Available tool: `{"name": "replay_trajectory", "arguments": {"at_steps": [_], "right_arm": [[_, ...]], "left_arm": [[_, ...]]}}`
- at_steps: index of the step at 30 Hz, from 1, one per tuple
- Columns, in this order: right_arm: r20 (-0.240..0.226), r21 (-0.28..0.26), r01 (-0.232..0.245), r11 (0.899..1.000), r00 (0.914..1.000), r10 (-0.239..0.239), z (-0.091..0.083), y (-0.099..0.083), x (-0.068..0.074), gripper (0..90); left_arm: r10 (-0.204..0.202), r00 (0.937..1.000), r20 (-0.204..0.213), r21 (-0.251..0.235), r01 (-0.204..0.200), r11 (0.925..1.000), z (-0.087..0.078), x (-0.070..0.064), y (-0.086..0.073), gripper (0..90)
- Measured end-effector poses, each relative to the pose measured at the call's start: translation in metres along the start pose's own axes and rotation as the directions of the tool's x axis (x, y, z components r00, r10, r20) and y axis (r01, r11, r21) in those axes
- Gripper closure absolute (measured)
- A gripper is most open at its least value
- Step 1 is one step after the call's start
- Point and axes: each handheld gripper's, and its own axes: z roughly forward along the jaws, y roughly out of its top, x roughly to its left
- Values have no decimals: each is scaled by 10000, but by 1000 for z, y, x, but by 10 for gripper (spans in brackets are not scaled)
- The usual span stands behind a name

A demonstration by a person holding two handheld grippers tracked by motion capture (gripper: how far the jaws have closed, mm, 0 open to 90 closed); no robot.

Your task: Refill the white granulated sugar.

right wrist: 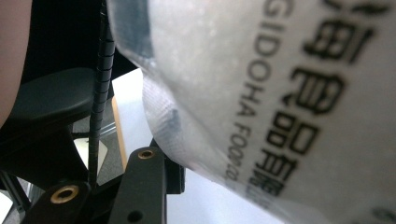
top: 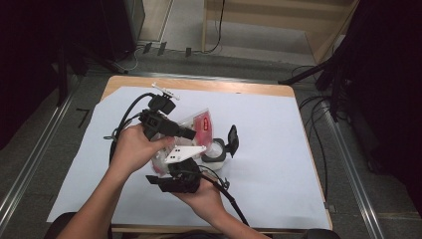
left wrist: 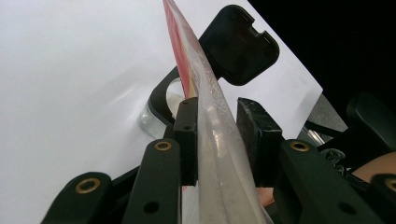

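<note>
We hold pouch above jar: left gripper clamps pouch edge; right gripper under pouch, jaw state unclear. Step, we judge: pouring. Next: tilt mouth over jar.

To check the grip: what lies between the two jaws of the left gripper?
In the left gripper view, the clear plastic bag lies between the left gripper's jaws.

Overhead light falls evenly on my white table cover; shadows beneath my hands are soft. Room edges fall to near black. My left gripper view renders the cover overexposed. My right gripper view renders the bag blurred, too close for focus.
</note>
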Motion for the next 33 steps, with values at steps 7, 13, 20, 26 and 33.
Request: {"name": "replay_trajectory", "arguments": {"at_steps": [7,13,20,26,33], "right_arm": [[-3,44,19,10000,10000,-19,0,0,-1,635],[-52,84,75,9999,10000,-74,0,0,-2,635],[-60,110,53,9999,10000,-53,-1,0,-2,635],[-46,132,79,9999,10000,-79,0,1,-3,635],[-79,141,40,9999,10000,-39,0,1,-3,635]], "left_arm": [[-32,10000,11,-62,32,10000,1,1,0,707],[11,10000,-69,-62,-11,10000,2,0,0,708],[-41,10000,0,-25,41,10000,1,1,0,707],[-50,10000,-21,-70,50,10000,2,2,1,707],[-20,10000,-18,-33,20,10000,1,2,1,709]]}}
